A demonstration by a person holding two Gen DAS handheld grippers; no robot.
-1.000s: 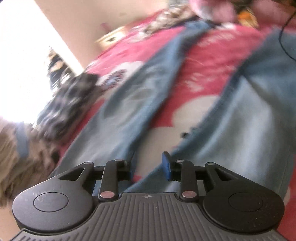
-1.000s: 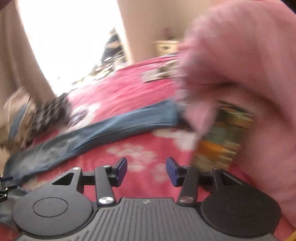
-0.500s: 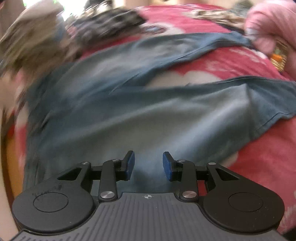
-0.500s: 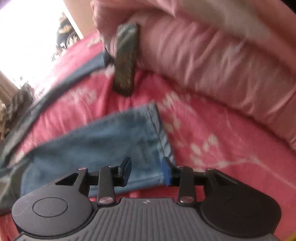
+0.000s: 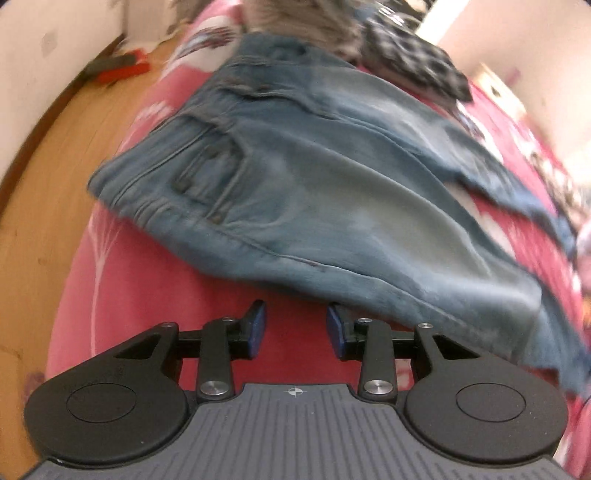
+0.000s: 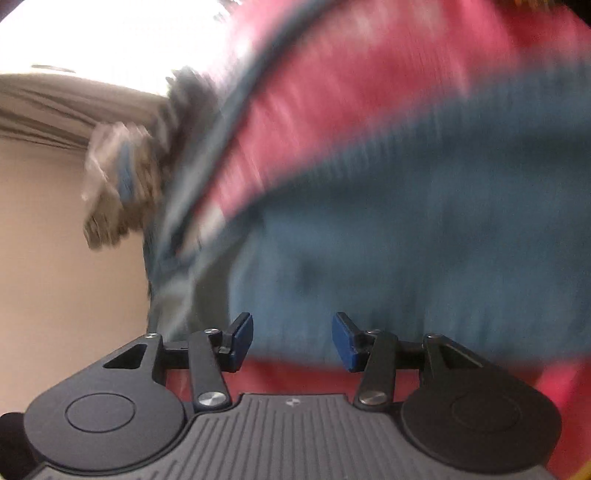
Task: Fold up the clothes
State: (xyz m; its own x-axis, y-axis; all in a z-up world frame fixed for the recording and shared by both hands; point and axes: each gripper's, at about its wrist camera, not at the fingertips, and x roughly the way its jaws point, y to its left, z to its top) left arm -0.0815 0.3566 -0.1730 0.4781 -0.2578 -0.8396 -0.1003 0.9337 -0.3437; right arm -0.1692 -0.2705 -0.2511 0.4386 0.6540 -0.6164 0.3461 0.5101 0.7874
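Note:
A pair of faded blue jeans (image 5: 332, 192) lies spread on the red flowered bedspread (image 5: 147, 295). Its waistband and pockets are at the upper left, and the legs run off to the right. My left gripper (image 5: 295, 326) hovers over bare bedspread just short of the jeans' near side seam. Its jaws are opening and hold nothing. The right wrist view is heavily blurred. There a jeans leg (image 6: 406, 229) fills the middle, and my right gripper (image 6: 291, 336) sits at the denim's near edge. Its jaws are also opening, with nothing pressed between the pads.
The bed's edge drops to a wooden floor (image 5: 55, 192) on the left, where a red object (image 5: 125, 70) lies. A black-and-white patterned garment (image 5: 413, 62) and a fuzzy grey-brown one (image 5: 295, 18) lie beyond the jeans. A curtain (image 6: 55, 107) hangs at the left.
The left view rolled and swung from over the jeans' legs to their waist end by the bed's edge. The right gripper dropped close to a jeans leg. The pink bundle left its view.

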